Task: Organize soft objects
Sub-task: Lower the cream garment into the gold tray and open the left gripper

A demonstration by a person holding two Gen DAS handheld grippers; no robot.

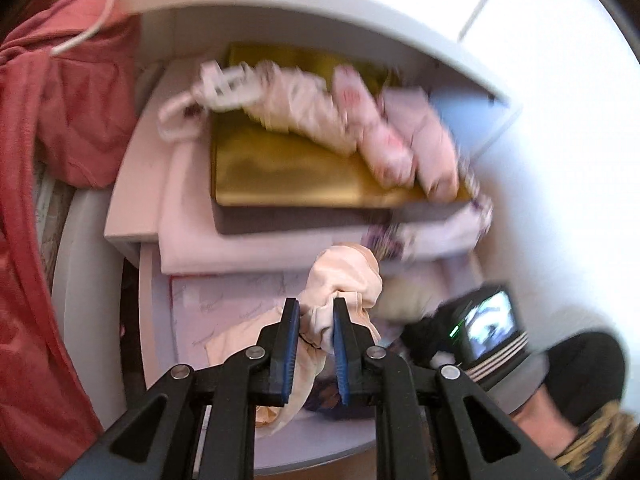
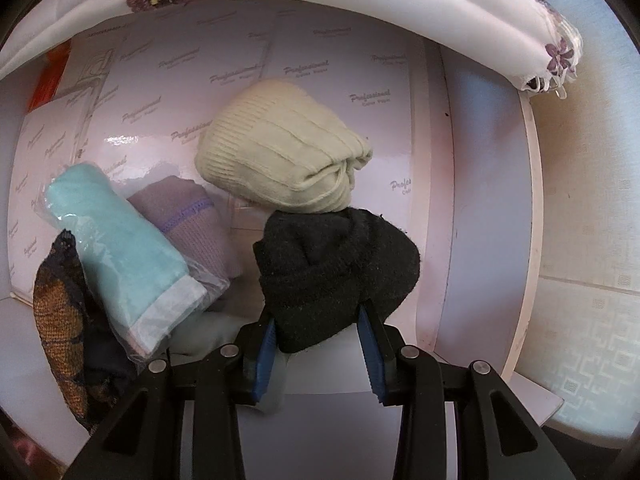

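Note:
My left gripper [image 1: 316,312] is shut on a bunched peach cloth [image 1: 344,276] that hangs above the lower shelf. Down at the right of the left wrist view, the other gripper's black body and small screen [image 1: 488,328] sit low over that shelf. My right gripper [image 2: 320,322] points down, shut on a rolled black fuzzy sock bundle [image 2: 336,268]. A cream knitted bundle [image 2: 280,140] touches the black one's far side. To the left lie a turquoise towel in clear wrap [image 2: 120,248], a lilac knit roll [image 2: 192,220] and a brown-and-navy knit piece [image 2: 60,320].
On the upper shelf, pink-white rolled cloths [image 1: 360,120] lie on a gold box [image 1: 280,168] atop folded white fabric [image 1: 224,240]. A red garment [image 1: 60,120] hangs at the left. White flowered fabric [image 2: 360,8] overhangs the lower shelf, lined with printed paper [image 2: 160,80]. Tiled floor [image 2: 592,240] lies right.

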